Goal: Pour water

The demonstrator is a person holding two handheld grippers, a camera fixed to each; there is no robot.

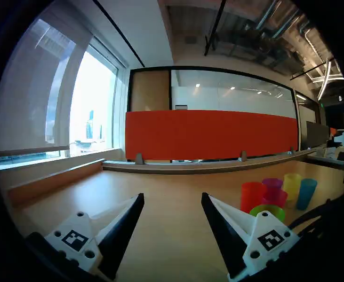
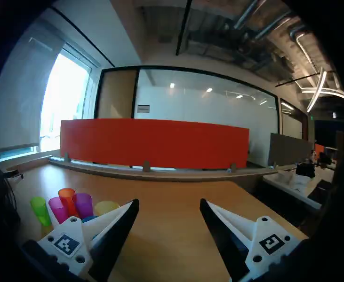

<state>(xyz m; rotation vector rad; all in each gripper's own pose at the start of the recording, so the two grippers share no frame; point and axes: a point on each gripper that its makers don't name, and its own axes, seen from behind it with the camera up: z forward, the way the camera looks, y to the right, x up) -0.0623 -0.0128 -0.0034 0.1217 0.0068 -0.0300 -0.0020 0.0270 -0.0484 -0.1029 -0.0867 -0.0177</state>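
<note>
Plainly, the left gripper [image 1: 172,195] hangs low over the wooden desk [image 1: 124,183] with its two dark fingers spread wide and only bare desktop between them; it has hold of nothing. In the left gripper view a tight cluster of plastic cups [image 1: 277,195] stands on the desk off to the right of that claw, partly behind its right finger and well short of the desk's far edge. A red cup [image 1: 252,196] is at the left of the group, a purple cup [image 1: 272,184] and a yellow cup [image 1: 292,184] are behind it, a blue cup [image 1: 306,193] is at the right, and the rim of a green cup [image 1: 267,211] shows nearest. The right gripper [image 2: 169,201] is likewise wide open and empty, low over the desk, and in the right gripper view the same cups sit to its left, some hidden by its left finger. An orange partition [image 1: 209,134] runs along the desk's far edge, with a bright window [image 1: 92,113] beyond the left edge.
</note>
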